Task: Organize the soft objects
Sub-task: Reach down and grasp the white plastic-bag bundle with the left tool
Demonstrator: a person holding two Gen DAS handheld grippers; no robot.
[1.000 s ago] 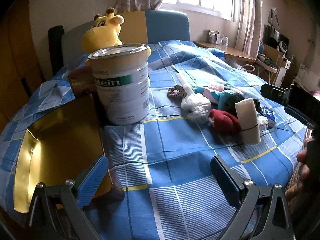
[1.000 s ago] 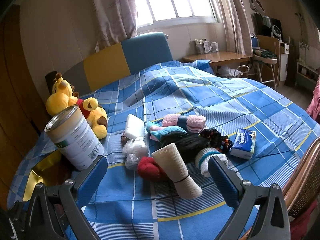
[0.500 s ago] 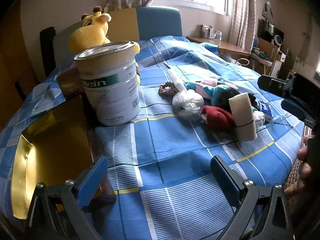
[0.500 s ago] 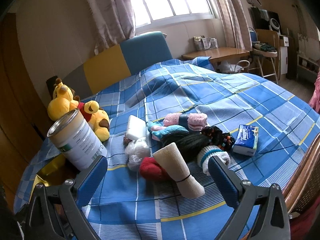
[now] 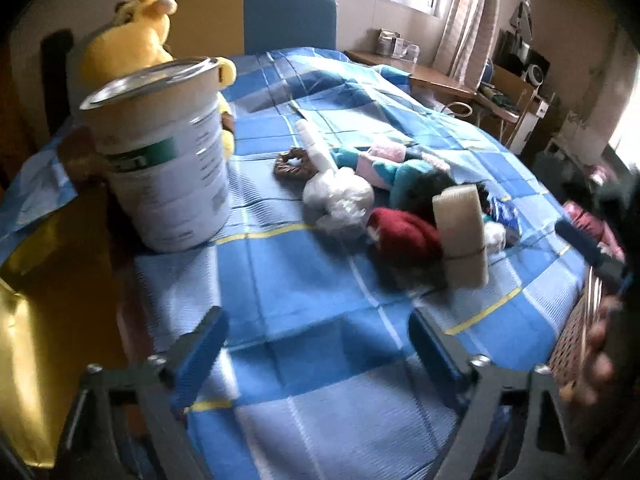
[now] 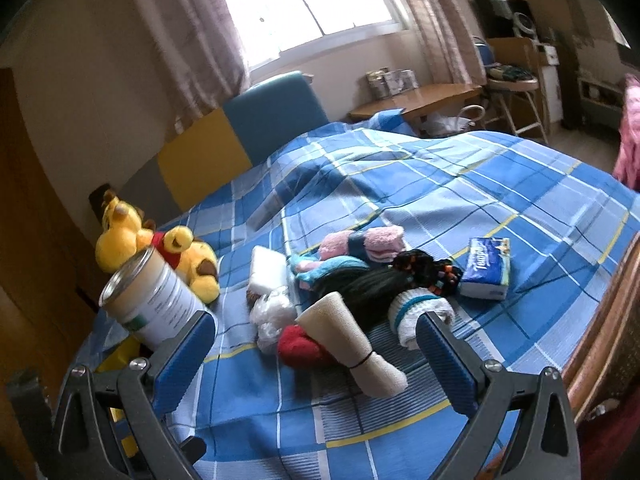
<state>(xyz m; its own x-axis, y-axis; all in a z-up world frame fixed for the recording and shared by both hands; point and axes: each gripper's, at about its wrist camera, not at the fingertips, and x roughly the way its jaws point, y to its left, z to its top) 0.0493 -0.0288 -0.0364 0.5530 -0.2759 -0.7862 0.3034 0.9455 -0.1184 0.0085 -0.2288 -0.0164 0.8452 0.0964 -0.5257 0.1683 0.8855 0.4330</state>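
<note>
the left tool (image 5: 316, 344) has slid closer toward the pile of soft things (image 5: 404, 208) on the bed (image 5: 304, 280), and its jaws are closing with nothing between them. the right tool (image 6: 316, 340) hangs released and empty over the beige roll (image 6: 352, 344). no item is gripped yet, so sorting probably starts with the next reach.

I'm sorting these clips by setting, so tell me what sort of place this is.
Most likely a bedroom in a home. A bed with a blue checked cover fills the view, its padded headboard stands under a curtained window, and a yellow plush toy sits near the headboard. A desk stands beside the bed.
</note>
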